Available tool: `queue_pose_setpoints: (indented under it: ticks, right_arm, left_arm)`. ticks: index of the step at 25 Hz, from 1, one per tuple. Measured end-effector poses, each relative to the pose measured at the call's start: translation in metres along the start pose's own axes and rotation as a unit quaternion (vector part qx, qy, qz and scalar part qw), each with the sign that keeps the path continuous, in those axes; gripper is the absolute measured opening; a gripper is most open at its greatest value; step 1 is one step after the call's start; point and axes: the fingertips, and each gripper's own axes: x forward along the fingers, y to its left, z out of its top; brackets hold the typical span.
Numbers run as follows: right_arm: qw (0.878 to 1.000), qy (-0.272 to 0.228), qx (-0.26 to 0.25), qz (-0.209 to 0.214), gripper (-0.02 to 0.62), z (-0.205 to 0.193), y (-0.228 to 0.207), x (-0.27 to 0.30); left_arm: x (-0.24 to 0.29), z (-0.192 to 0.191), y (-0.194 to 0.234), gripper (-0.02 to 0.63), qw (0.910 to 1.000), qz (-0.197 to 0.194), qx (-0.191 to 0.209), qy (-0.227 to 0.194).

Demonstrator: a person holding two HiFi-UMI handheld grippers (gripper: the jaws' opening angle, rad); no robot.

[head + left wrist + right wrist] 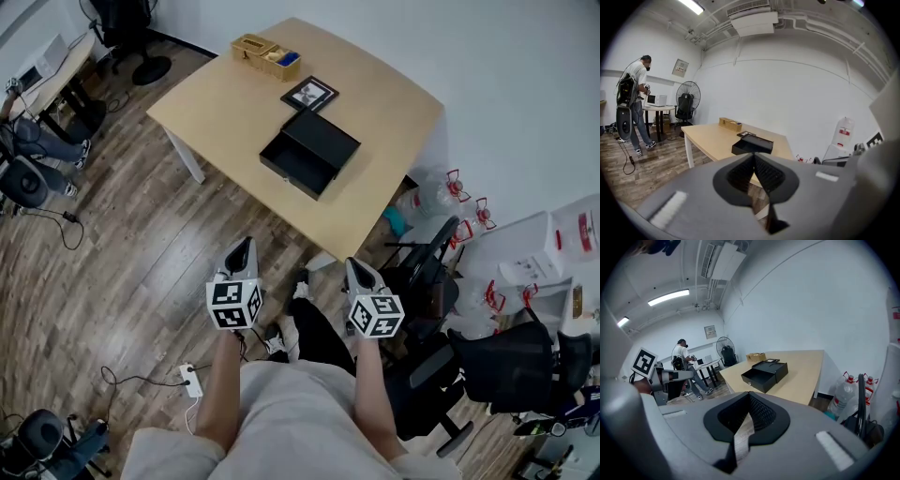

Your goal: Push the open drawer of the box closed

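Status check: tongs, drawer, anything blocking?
Left tongs and right tongs shut, empty, short of the table. Drawer open, out of black box, untouched. Nothing blocking its front.

A wooden organiser (265,54) sat at the far corner of the surface (216,112), a framed picture (309,94) near it toward the middle, while water jugs (433,199) and black office chairs (511,366) crowded the floor (141,253) off its right corner.
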Motion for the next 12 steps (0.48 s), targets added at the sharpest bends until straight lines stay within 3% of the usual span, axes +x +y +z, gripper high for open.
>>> queue_pose_setpoints:
  ticks: [12]
  right_arm:
    - [0.998, 0.017, -0.002, 0.054, 0.002, 0.049, -0.027, 0.11]
  left_arm:
    - [0.108, 0.05, 0.016, 0.052, 0.9996, -0.011, 0.027, 0.0]
